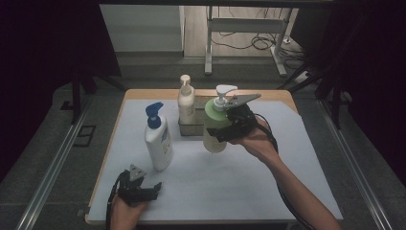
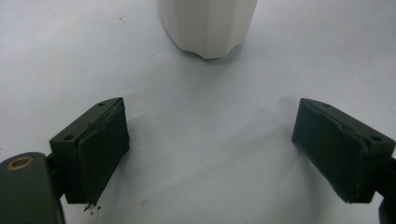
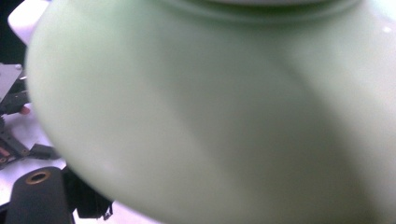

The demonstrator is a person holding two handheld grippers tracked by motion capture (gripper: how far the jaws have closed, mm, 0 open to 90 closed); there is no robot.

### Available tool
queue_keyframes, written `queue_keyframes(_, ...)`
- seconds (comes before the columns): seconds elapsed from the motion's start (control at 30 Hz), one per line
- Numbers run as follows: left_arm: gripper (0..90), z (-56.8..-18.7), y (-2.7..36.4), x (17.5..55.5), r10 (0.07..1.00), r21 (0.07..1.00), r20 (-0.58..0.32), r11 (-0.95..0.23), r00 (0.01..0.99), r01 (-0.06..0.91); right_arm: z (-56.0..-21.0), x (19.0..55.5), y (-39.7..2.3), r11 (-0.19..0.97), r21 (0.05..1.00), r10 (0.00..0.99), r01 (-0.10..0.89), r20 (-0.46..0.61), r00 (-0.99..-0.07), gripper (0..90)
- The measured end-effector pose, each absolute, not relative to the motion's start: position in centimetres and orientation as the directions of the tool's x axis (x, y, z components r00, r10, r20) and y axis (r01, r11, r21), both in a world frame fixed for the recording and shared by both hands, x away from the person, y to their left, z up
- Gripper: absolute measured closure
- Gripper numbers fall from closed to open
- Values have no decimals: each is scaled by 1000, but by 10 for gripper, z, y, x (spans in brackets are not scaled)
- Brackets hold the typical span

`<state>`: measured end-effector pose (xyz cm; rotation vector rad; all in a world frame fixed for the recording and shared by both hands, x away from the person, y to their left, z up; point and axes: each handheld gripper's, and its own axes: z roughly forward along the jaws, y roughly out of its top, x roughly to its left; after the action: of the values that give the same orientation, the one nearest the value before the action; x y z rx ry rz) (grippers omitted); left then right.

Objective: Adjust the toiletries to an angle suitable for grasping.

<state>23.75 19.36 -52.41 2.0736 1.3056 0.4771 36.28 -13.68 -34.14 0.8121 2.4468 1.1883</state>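
The pale grey surface (image 1: 249, 187) carries most of the scene, and the work in hand seems to be moving the pale green plastic pump bottle with a white pump head (image 1: 215, 125). In the high view this bottle hangs in the air just in front of the small grey open-top bin (image 1: 187, 128), tilted a little, with its base clear of the surface. The right gripper (image 1: 229, 128) grasps it from the side at the body; in the right gripper view the green wall (image 3: 210, 116) lies tight against the camera, so the jaws are clenched wide around a wide thing.

To do this step well, I judge that the bottle should be kept close to upright, because the grasp is on a smooth, rounded body and a strong tilt could let it slip or turn. It should go high enough to pass the rim of the bin, and stay apart from the slim cream pump bottle (image 1: 186, 100) that stands inside. The white bottle with a blue pump head (image 1: 158, 139) stands to the left, well apart, and is no obstacle.

The left gripper (image 1: 152, 189) rests low at the near left of the surface. Its jaws are released and wide apart with nothing between them, and the base of the white bottle (image 2: 208, 28) stands just ahead of them.
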Motion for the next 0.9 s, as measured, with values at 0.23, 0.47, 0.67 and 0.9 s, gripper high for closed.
queue_keyframes(0.23, 105, -524, 194, 238, 896, 679, -29, -307, 442, 667, -336, 377, -131, 496, 792, 622, 356, -38, -782, 124)
queue_keyframes(0.47, 105, -524, 194, 238, 896, 679, -29, -307, 442, 667, -331, 391, -127, 487, 794, 644, 363, -46, -764, 124)
queue_keyframes(0.67, 105, -524, 194, 238, 896, 679, -29, -307, 443, 667, -329, 403, -124, 475, 797, 662, 374, -44, -748, 124)
queue_keyframes(0.9, 105, -524, 194, 238, 896, 679, -30, -307, 442, 667, -325, 417, -119, 463, 798, 686, 387, -45, -727, 124)
